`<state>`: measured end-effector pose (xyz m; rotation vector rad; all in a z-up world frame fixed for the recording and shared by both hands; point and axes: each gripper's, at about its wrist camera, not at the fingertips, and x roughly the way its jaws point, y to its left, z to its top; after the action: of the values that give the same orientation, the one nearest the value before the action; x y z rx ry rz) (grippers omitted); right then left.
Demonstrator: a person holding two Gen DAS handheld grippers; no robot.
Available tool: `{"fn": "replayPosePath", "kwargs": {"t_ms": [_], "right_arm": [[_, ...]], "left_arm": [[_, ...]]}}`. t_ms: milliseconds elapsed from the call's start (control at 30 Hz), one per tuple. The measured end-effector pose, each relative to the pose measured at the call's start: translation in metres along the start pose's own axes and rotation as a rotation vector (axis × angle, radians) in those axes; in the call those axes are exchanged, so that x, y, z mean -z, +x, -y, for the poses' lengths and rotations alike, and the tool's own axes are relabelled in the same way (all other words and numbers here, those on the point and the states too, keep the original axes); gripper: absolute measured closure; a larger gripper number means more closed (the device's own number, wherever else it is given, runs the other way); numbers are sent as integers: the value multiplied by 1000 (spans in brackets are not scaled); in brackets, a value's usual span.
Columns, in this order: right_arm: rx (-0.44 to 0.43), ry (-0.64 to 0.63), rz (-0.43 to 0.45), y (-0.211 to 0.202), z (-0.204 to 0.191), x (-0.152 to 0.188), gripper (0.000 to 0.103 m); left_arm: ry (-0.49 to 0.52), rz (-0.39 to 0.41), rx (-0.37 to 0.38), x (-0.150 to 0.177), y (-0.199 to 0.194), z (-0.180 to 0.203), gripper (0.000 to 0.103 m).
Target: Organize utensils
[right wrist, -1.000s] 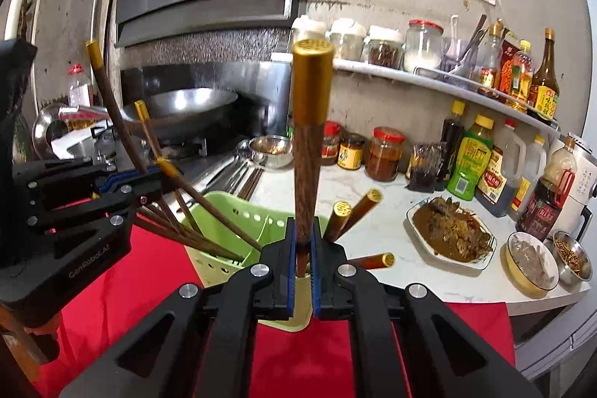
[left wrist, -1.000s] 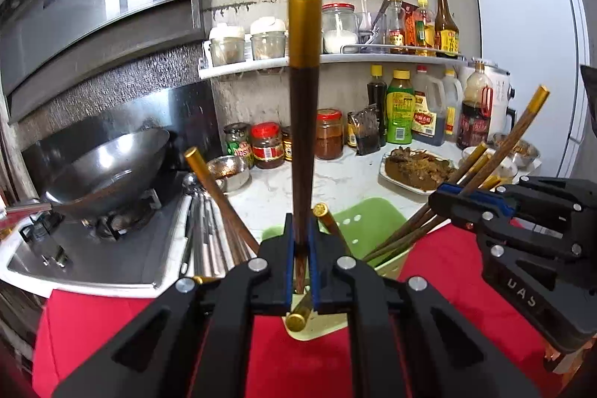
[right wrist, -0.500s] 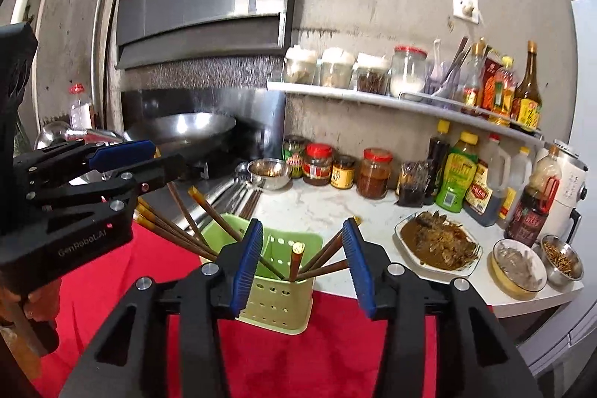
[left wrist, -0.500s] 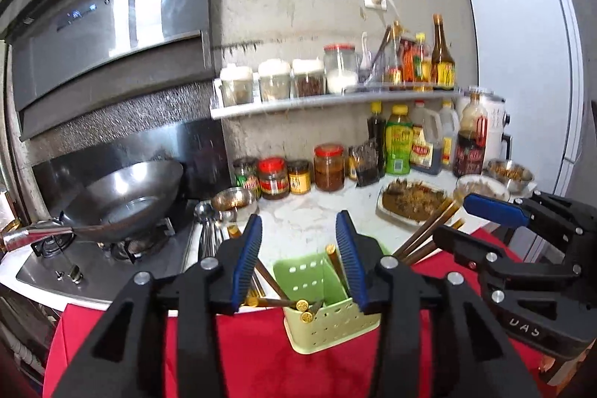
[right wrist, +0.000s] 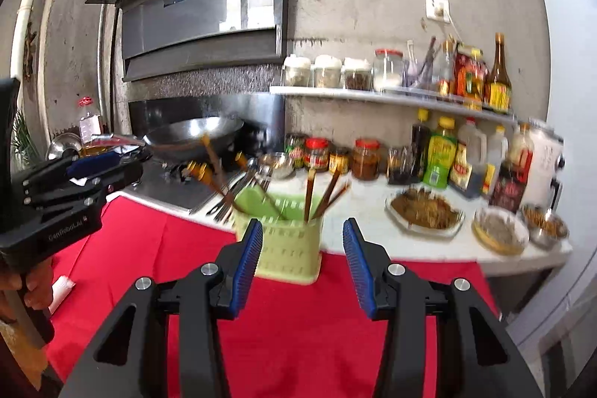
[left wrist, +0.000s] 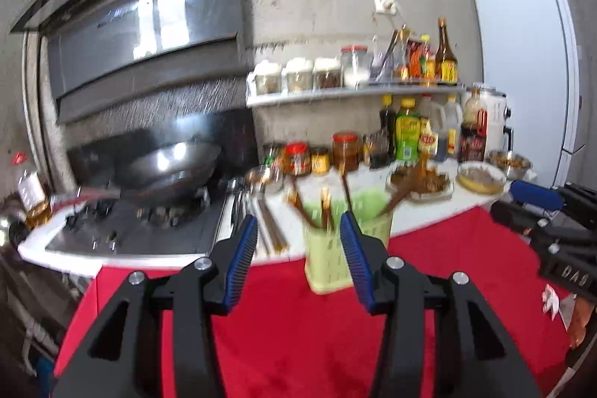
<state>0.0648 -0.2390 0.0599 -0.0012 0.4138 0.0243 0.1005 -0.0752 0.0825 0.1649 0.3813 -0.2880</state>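
Both of my grippers have let go of the chopsticks they were pinching a second ago and have pulled back from the counter, so the green holder now sits farther ahead of me than it did.

Working down by size: a steel range hood (right wrist: 201,21) fills the wall on the left, with a white fridge (left wrist: 522,62) at the far right. Below the hood a wok (left wrist: 168,166) rests on the stove. A red cloth (right wrist: 298,323) covers the surface under my grippers, running up to the white counter (right wrist: 365,204), which carries a plate of brown food (right wrist: 425,211) and a row of jars and bottles.

My left gripper (left wrist: 298,248) is about half open and still widening slightly, blue pads (left wrist: 242,260) apart, with nothing pressed between them. My right gripper (right wrist: 302,252) stands at much the same half-open gap, steady, and it too holds nothing.

At the near edge of the counter, where the cloth begins, I see the green slotted holder (right wrist: 291,248) standing upright. Leaning out of it at different angles are the dark wooden chopsticks (right wrist: 309,193), gold tips up; motion blur keeps me from counting them.
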Motion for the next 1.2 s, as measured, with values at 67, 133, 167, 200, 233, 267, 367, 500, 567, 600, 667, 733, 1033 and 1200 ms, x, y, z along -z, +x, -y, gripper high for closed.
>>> {"fn": "replayPosePath", "kwargs": {"t_ms": [67, 133, 167, 200, 233, 267, 367, 500, 567, 600, 667, 733, 1033, 1200], "right_arm": [[0, 14, -16, -7, -3, 12, 56], [0, 37, -40, -17, -7, 25, 52], [-2, 46, -47, -22, -9, 30, 46], [1, 49, -49, -28, -12, 35, 43], [13, 45, -55, -36, -17, 41, 37], [21, 41, -59, -44, -21, 47, 33], [42, 41, -76, -63, -30, 61, 31], [48, 74, -121, -79, -35, 81, 25], [64, 76, -144, -85, -39, 89, 23], [72, 69, -159, -89, -42, 93, 22], [89, 60, -181, -94, -46, 99, 18], [94, 73, -193, -100, -48, 105, 16], [131, 79, -197, -118, -49, 103, 13], [159, 94, -195, -115, -42, 102, 12]], "left_arm": [[-24, -47, -8, 21, -7, -4, 57], [-37, -81, -25, 39, -14, -7, 57], [-44, -96, -37, 46, -18, -8, 57], [-52, -114, -48, 54, -24, -10, 54], [-63, -120, -45, 58, -28, -11, 47], [-80, -131, -52, 67, -38, -13, 44], [-96, -147, -67, 83, -58, -14, 37], [-112, -186, -100, 102, -80, -14, 30], [-105, -199, -123, 110, -89, -11, 28], [-99, -212, -131, 113, -92, -9, 26], [-81, -230, -133, 117, -98, -4, 24], [-59, -247, -129, 120, -103, 2, 18], [-60, -272, -145, 124, -121, 4, 6], [-80, -311, -154, 130, -113, 1, 6]]}}
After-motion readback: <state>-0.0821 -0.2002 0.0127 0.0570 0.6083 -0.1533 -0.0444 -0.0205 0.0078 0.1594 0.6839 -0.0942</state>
